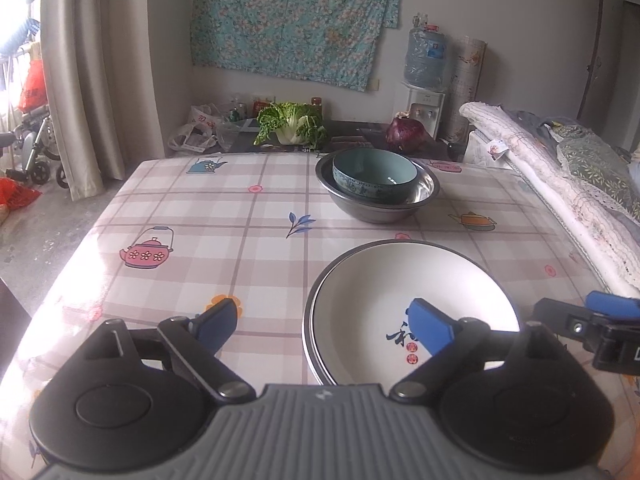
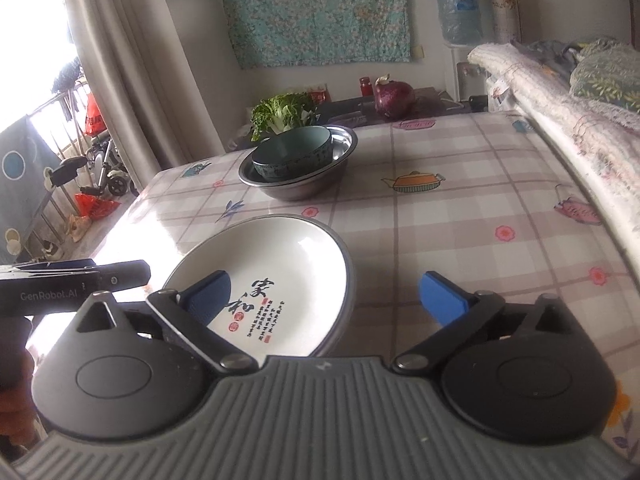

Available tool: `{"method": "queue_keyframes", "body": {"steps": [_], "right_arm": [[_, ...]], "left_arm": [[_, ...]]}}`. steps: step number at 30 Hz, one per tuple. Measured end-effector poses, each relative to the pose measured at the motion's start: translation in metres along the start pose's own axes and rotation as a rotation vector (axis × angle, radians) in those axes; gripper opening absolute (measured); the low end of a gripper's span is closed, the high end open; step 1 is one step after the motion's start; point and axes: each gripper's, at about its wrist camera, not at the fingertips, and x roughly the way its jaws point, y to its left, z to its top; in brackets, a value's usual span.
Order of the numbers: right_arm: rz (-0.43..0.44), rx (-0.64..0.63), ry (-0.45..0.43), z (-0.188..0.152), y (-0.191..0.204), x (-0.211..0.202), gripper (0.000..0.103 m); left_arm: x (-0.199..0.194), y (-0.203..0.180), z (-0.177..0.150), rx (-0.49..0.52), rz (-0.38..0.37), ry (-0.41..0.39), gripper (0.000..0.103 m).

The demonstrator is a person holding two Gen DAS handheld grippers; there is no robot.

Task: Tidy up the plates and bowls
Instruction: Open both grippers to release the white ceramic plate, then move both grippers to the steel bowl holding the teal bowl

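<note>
A: Why do both tools hang spread, with nothing in them?
B: The left tool [image 1: 324,326] and right tool [image 2: 326,300] flank the white plate [image 2: 276,268], nested on another plate on the counter [image 2: 460,216]; teal bowl [image 1: 374,174] sits in the steel bowl [image 1: 424,190].
A: Writing?
B: "GenRobot.AI"; calligraphy on the plate.

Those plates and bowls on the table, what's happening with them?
A person is tidying dishes with a gripper in each hand. The white plate sits stacked on another plate, and the blue bowl sits inside the metal bowl. The left gripper and right gripper are both open and hold nothing.
</note>
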Motion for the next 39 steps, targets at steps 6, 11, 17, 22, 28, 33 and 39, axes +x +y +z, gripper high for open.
{"method": "queue_keyframes", "body": {"steps": [6,11,17,22,28,33,39], "right_arm": [[-0.095,-0.042,0.022,0.0,0.005,-0.008,0.102],[-0.159,-0.101,0.019,-0.001,0.01,-0.014,0.102],[-0.242,-0.166,0.002,0.001,0.015,-0.019,0.102],[-0.3,-0.221,-0.032,0.003,0.016,-0.024,0.102],[-0.304,-0.176,-0.04,0.007,0.011,-0.029,0.102],[-0.317,-0.176,-0.063,0.008,0.01,-0.027,0.102],[-0.259,-0.155,-0.093,0.024,0.006,-0.02,0.102]], "left_arm": [[-0.004,0.0,-0.001,0.001,0.006,-0.001,0.096],[-0.008,0.002,-0.001,0.0,0.013,0.0,0.096],[-0.009,0.003,-0.002,0.004,0.017,0.001,0.097],[-0.008,0.003,-0.001,0.008,0.01,0.003,0.098],[-0.004,0.007,0.002,0.01,-0.024,-0.002,0.101],[0.007,0.002,0.009,0.023,-0.013,0.029,0.102],[0.016,-0.006,0.019,0.047,0.009,-0.006,0.103]]}}
